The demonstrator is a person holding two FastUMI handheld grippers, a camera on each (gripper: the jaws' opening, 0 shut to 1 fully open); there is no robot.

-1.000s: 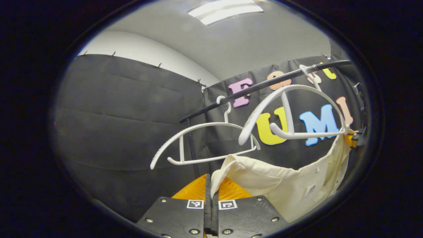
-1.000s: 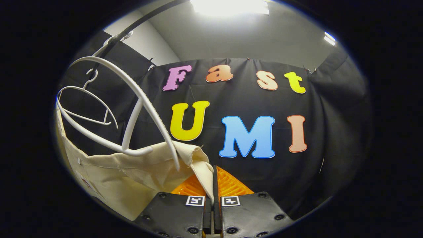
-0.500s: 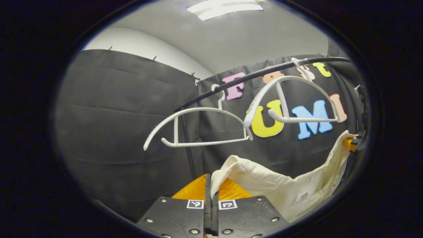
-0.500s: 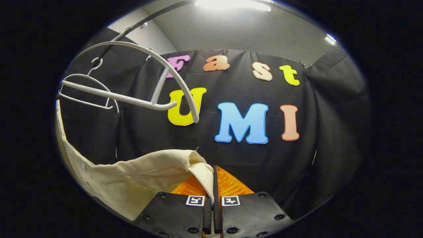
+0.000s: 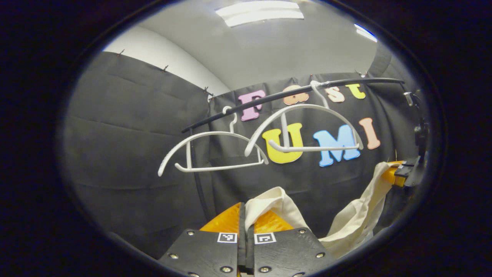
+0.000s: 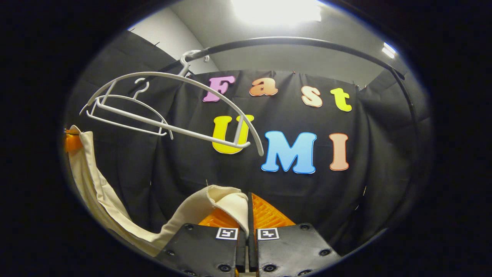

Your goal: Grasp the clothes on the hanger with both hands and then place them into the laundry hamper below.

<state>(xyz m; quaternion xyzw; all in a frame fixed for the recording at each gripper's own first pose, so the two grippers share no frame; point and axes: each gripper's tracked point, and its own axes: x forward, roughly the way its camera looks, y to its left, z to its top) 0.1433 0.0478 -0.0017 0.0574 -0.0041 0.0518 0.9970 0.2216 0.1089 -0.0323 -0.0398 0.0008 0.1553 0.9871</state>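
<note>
Both grippers, left and right, pinch the cloth by its top corners; it sags between them, clear below the bare hangers. Soft, light and floppy, it likely handles best gripped at those hems.

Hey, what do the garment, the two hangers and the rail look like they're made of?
Garment: cream woven cloth, likely cotton; matte, limp, with a hemmed edge. Hangers: white moulded plastic by their smooth, thick arms. Rail: slim black rod with a slight sheen, probably painted metal.

Both grippers clamped
The left gripper and right gripper are held level, orange fingers pressed together
</note>
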